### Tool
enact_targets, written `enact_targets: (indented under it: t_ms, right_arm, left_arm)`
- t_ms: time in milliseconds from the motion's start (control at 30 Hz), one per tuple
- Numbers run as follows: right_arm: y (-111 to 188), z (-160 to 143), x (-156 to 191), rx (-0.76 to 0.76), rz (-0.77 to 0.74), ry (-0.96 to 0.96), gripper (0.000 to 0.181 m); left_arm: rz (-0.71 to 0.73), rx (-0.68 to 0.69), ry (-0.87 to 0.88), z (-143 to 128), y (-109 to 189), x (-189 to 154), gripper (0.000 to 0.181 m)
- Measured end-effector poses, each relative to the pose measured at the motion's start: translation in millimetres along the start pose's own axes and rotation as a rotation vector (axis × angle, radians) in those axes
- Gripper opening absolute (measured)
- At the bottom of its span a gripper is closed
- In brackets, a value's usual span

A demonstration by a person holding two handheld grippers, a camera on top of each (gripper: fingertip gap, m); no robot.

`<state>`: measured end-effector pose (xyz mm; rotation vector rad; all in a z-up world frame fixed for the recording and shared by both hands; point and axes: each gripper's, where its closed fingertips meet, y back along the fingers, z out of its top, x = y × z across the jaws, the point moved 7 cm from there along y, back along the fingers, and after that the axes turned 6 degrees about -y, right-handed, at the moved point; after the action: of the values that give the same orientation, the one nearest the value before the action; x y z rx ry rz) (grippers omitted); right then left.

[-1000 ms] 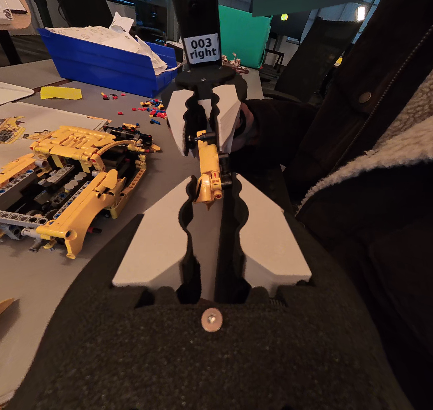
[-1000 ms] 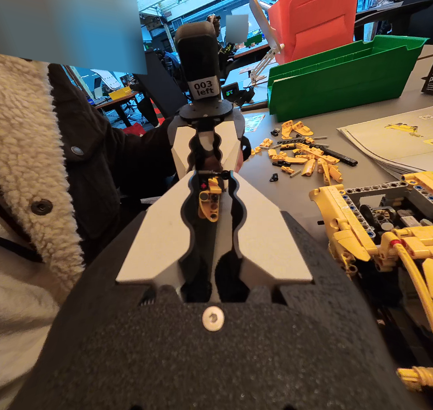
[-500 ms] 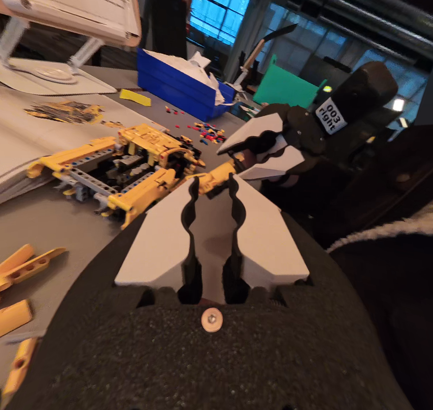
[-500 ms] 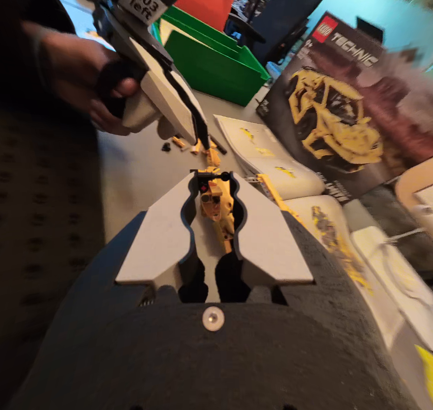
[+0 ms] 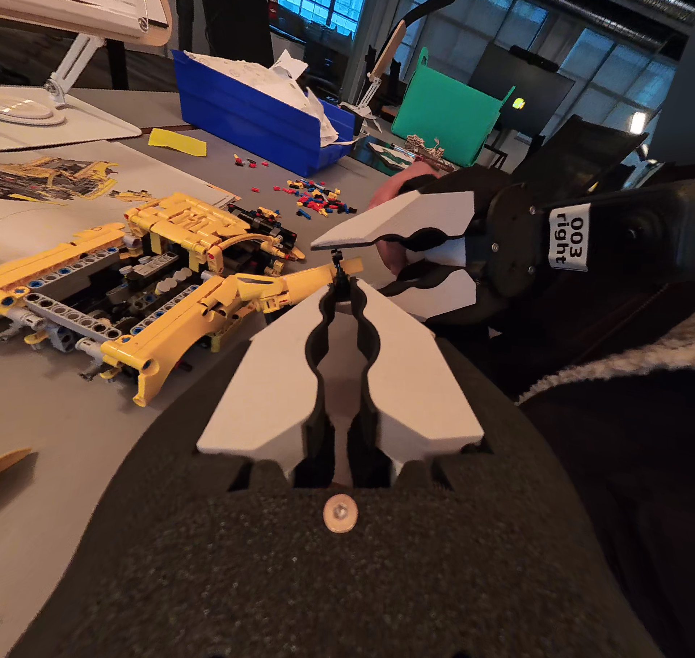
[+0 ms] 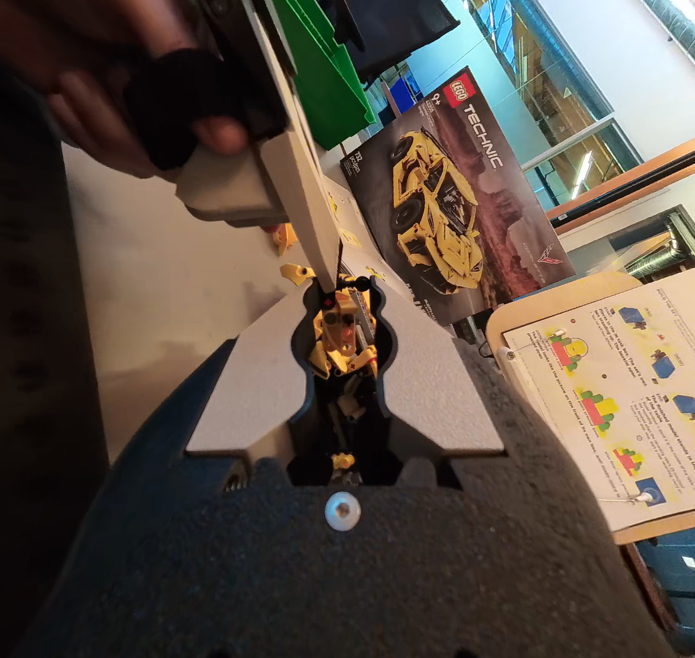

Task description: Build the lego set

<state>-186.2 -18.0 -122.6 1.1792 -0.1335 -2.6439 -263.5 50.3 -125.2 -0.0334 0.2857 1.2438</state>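
Note:
A half-built yellow and black car model (image 5: 150, 275) lies on the grey table (image 5: 75, 433). A small yellow sub-assembly (image 5: 301, 279) with a black axle at its end hangs between both grippers, its far end reaching the model's near side panel. My left gripper (image 5: 343, 287) is shut on the axle end. My right gripper (image 6: 342, 283), turned on its side, also shows from the right in the left wrist view (image 5: 346, 268) and is shut on the same black axle. In the right wrist view the sub-assembly (image 6: 340, 324) sits over the model (image 6: 349, 403).
A blue bin (image 5: 255, 113) of paper stands behind, with loose small pins (image 5: 316, 200) in front of it. An open instruction booklet (image 5: 56, 181) lies left. The set's box (image 6: 451, 204), a green bin (image 6: 319, 76) and an instruction board (image 6: 601, 395) stand beyond. Loose yellow panels (image 6: 297, 271) lie nearby.
Both grippers have carried the yellow sub-assembly from in front of the person down to the model's near side. The right gripper has rolled onto its side.

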Motion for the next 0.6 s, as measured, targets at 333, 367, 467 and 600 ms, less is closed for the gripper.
enact_targets:
  t_ms: [333, 367, 467, 600]
  right_arm:
    - [18, -15, -33, -0.218, 0.570, -0.784, 0.025]
    - [17, -17, -35, -0.214, 0.671, -0.859, 0.026]
    - [15, -21, -30, -0.154, 0.791, -0.854, 0.023]
    - [17, -23, -21, -0.115, 0.829, -0.781, 0.011]
  left_arm:
    - [-0.009, 0.085, -0.229, -7, 11, -5, 0.007]
    - [-0.018, 0.095, -0.275, -9, 10, -9, 0.007]
    - [-0.050, 0.151, -0.384, -17, 4, -20, 0.007]
    - [-0.087, 0.159, -0.405, -19, 1, -26, 0.007]
